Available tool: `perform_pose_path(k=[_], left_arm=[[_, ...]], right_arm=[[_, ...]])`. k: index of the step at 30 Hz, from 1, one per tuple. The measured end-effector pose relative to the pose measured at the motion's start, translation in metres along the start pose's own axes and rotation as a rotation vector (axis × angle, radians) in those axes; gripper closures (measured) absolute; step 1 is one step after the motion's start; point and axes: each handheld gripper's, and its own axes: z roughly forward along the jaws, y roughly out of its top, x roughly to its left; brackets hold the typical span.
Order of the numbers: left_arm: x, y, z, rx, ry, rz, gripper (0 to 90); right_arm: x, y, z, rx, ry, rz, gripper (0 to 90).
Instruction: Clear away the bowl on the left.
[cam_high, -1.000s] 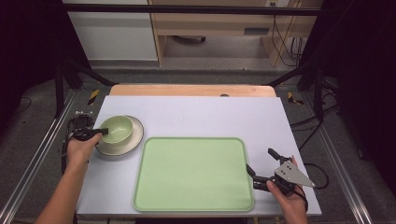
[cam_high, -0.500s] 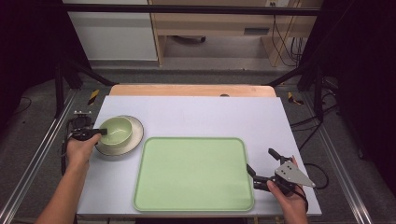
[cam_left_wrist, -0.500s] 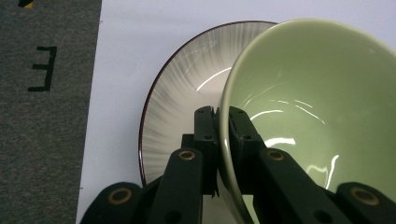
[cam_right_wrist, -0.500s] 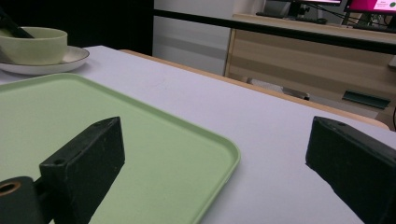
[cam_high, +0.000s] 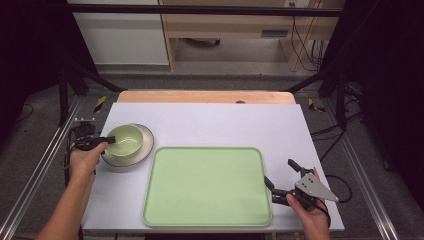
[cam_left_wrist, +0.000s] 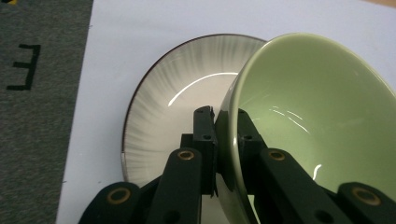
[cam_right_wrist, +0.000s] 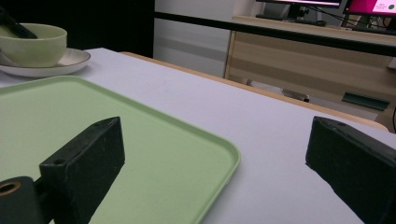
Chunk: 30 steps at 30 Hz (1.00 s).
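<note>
A green bowl (cam_high: 125, 138) sits on a white plate (cam_high: 145, 145) at the table's left. My left gripper (cam_high: 106, 139) is shut on the bowl's near rim; in the left gripper view one jaw is inside the green bowl (cam_left_wrist: 322, 112) and one outside, over the white plate (cam_left_wrist: 177, 102). A large green tray (cam_high: 207, 185) lies in the front middle. My right gripper (cam_high: 281, 174) stands open at the tray's right edge, its jaws wide apart over the tray (cam_right_wrist: 93, 154) corner and the table. The bowl (cam_right_wrist: 32, 44) and plate (cam_right_wrist: 70, 60) show far off in the right gripper view.
The white table top (cam_high: 225, 122) has bare room behind the tray and to its right. A wooden strip (cam_high: 200, 96) runs along the far edge. Metal frame rails (cam_high: 45, 155) flank the table, and cables (cam_high: 330, 130) lie on the floor at right.
</note>
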Motion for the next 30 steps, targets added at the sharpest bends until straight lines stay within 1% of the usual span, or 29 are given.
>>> perform_pose_path(k=[1,2,6,7,8,9,10,11,12,13,14,15,16,17,18,21,22,23,30], left_arm=[[-0.005,0.002,-0.002,-0.006,-0.013,0.009,82.9],[-0.005,0.002,-0.002,-0.006,-0.013,0.009,82.9],[-0.018,0.005,-0.003,-0.007,-0.037,0.035,82.9],[-0.024,0.006,-0.002,-0.002,-0.058,0.049,82.9],[-0.024,0.006,-0.002,-0.002,-0.058,0.049,82.9],[-0.032,0.006,0.0,0.002,-0.09,0.054,82.9],[-0.032,0.006,0.0,0.002,-0.09,0.054,82.9],[-0.04,0.005,0.002,0.004,-0.115,0.06,82.9],[-0.04,0.005,0.002,0.004,-0.115,0.06,82.9],[-0.048,0.005,0.004,0.008,-0.131,0.073,82.9],[-0.048,0.005,0.004,0.008,-0.131,0.073,82.9],[-0.056,0.004,0.005,0.007,-0.146,0.085,82.9],[-0.056,0.004,0.005,0.007,-0.146,0.085,82.9],[-0.06,0.004,0.005,0.007,-0.152,0.09,82.9],[-0.066,0.003,0.006,0.01,-0.163,0.097,82.9],[-0.071,0.002,0.006,0.012,-0.174,0.106,82.9],[-0.076,0.001,0.006,0.014,-0.184,0.113,82.9],[-0.076,0.001,0.006,0.014,-0.184,0.113,82.9],[-0.092,-0.003,0.008,0.029,-0.205,0.15,82.9]], right_arm=[[0.0,0.0,0.0,-0.001,-0.002,0.0,4.6],[0.0,0.0,0.0,-0.001,-0.002,0.0,4.6],[0.0,0.0,-0.001,-0.003,-0.002,0.001,4.6],[0.0,0.0,-0.001,-0.002,-0.003,0.003,4.6],[0.0,0.0,-0.001,-0.002,-0.003,0.003,4.6],[0.0,0.0,-0.001,-0.002,-0.003,0.005,4.7],[0.0,0.0,-0.001,-0.002,-0.003,0.005,4.7],[-0.001,0.0,0.0,-0.002,-0.003,0.007,4.6],[-0.001,0.0,0.0,-0.002,-0.003,0.007,4.6],[-0.001,0.0,0.0,-0.003,-0.001,0.004,4.7],[-0.001,0.0,0.0,-0.003,0.0,0.003,4.6],[-0.001,0.0,0.0,-0.002,0.0,0.001,4.7],[0.0,0.001,0.0,-0.003,0.001,0.001,4.7],[0.0,0.001,0.0,-0.003,0.001,0.001,4.7],[0.0,0.001,0.0,-0.005,0.0,0.002,4.6],[-0.001,0.001,-0.001,-0.007,-0.001,0.002,4.6],[-0.001,0.001,-0.001,-0.008,-0.001,0.001,4.6],[-0.001,0.001,-0.001,-0.008,-0.001,0.001,4.6],[-0.001,0.001,-0.001,-0.008,0.0,0.003,4.7]])
